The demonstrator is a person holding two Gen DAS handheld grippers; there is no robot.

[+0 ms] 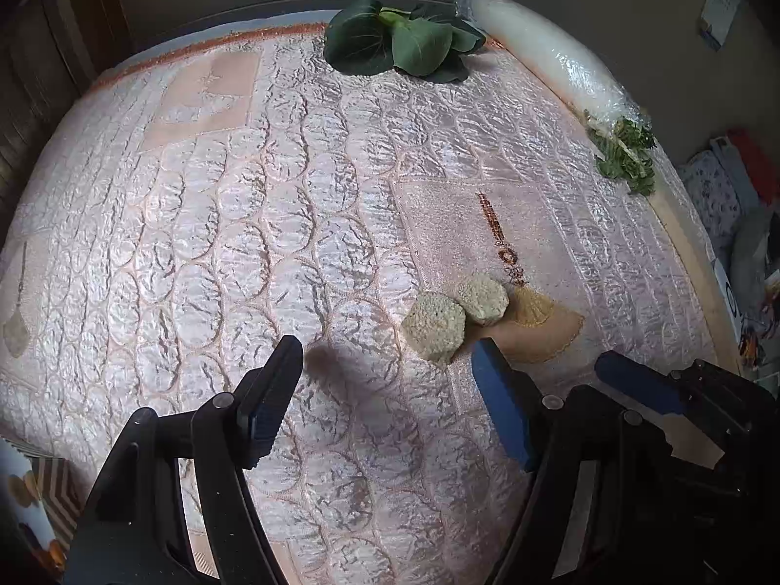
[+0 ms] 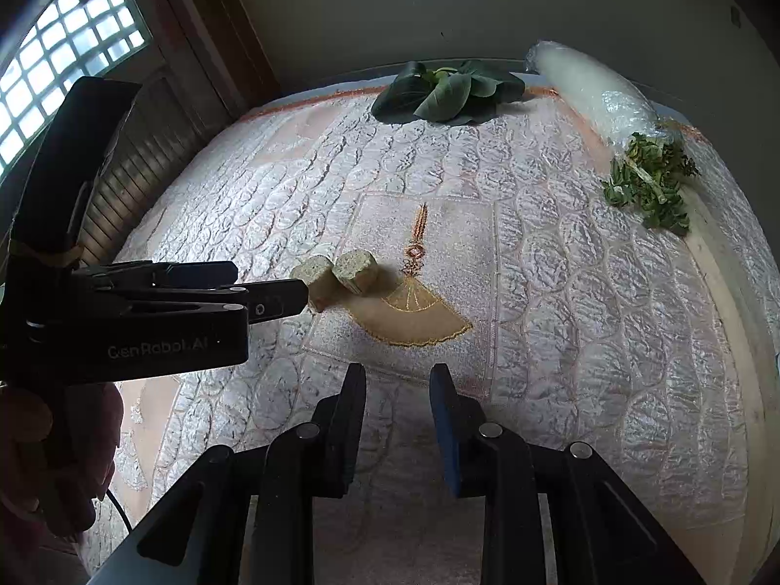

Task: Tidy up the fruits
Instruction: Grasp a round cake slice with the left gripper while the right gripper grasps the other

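Observation:
Two beige hexagonal chunks lie side by side on the quilted pink mattress, next to an embroidered fan. They also show in the right wrist view. My left gripper is open and empty, just short of the nearer chunk. It also shows from the side in the right wrist view, its tips beside the left chunk. My right gripper is open and empty, further back. Its fingers show at lower right in the left wrist view.
A bunch of broad green leaves lies at the far edge. A plastic-wrapped white radish with its green top lies along the right edge. A wall stands behind the bed; a window is at the left.

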